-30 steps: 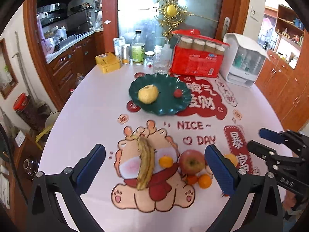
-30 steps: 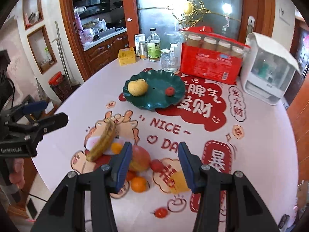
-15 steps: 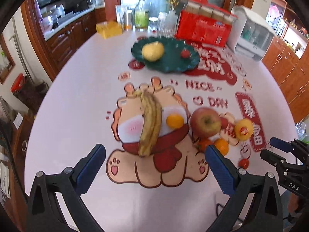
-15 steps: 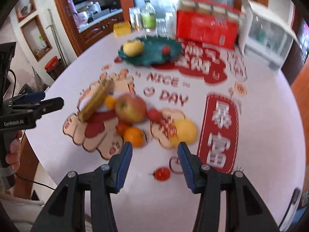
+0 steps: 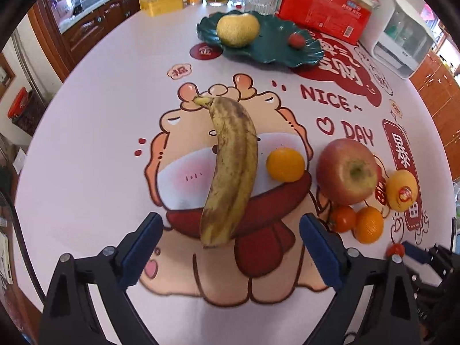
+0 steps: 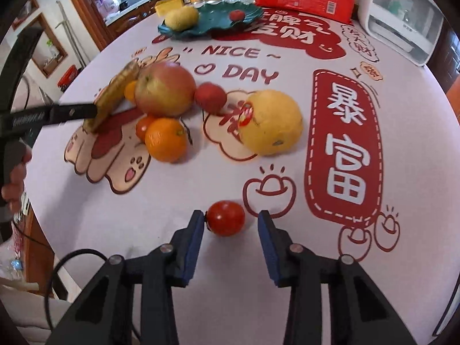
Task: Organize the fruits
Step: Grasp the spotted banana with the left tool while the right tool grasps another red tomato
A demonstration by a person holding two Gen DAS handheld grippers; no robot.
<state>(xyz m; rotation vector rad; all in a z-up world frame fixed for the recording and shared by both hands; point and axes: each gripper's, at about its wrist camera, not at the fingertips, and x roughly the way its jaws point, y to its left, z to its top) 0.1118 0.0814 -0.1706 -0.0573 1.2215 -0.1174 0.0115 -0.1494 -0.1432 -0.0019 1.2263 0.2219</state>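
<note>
A spotted banana (image 5: pixel 233 166) lies on the printed tablecloth, its near end between the open fingers of my left gripper (image 5: pixel 231 244). Beside it lie a small orange (image 5: pixel 285 164), an apple (image 5: pixel 346 171), a yellow citrus (image 5: pixel 401 190) and more small fruit. My right gripper (image 6: pixel 231 235) is open low over the table, with a cherry tomato (image 6: pixel 226 218) between its fingertips, touching the left pad. In the right wrist view the apple (image 6: pixel 164 88), an orange (image 6: pixel 166 139) and the yellow citrus (image 6: pixel 271 122) lie beyond. A green plate (image 5: pixel 270 47) at the back holds a pear (image 5: pixel 238 30) and a small tomato.
A red carton (image 5: pixel 325 18), a white appliance (image 5: pixel 402 43), bottles, glasses and a yellow box (image 5: pixel 161 3) stand along the table's far edge. The round table's near edge is just below both grippers. Wooden cabinets stand beyond on the left and right.
Both grippers have dropped lower and moved forward. The left now straddles the banana's near end. The right now straddles the cherry tomato. Both stay open.
</note>
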